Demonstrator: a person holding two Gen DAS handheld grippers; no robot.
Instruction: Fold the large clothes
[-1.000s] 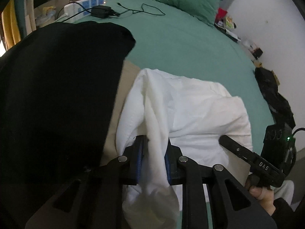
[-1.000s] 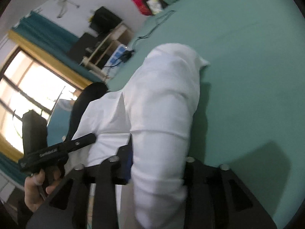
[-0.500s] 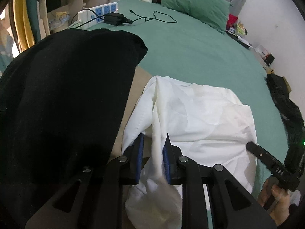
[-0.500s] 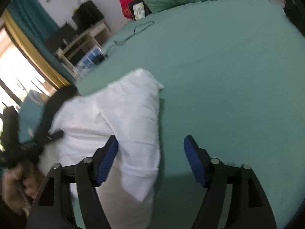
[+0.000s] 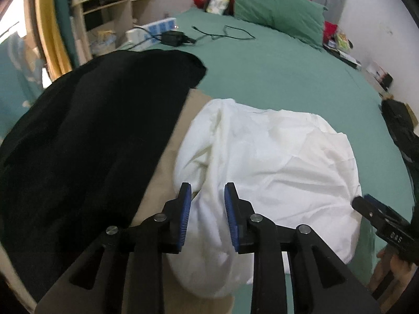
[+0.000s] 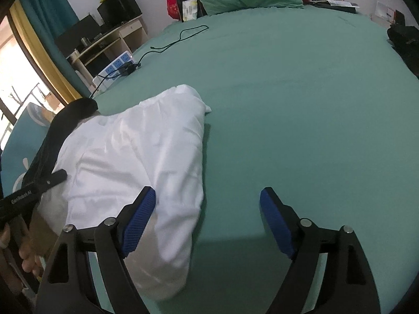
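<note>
From my left wrist view, the shirt (image 5: 275,162) lies on the bed (image 5: 275,78) at the centre, a fold of it between my left gripper (image 5: 207,214) fingers, whose jaws are opening. At nine o'clock of the shirt a dark garment (image 5: 91,136) lies over a flat cloth (image 5: 172,146). At twelve o'clock sit a charger (image 5: 172,38), a power strip (image 5: 154,27) and a cable (image 5: 230,32), the pillow (image 5: 277,10) behind them. My right gripper (image 6: 207,219) stands at four o'clock, jaws opening over bare sheet just right of the shirt's edge.
</note>
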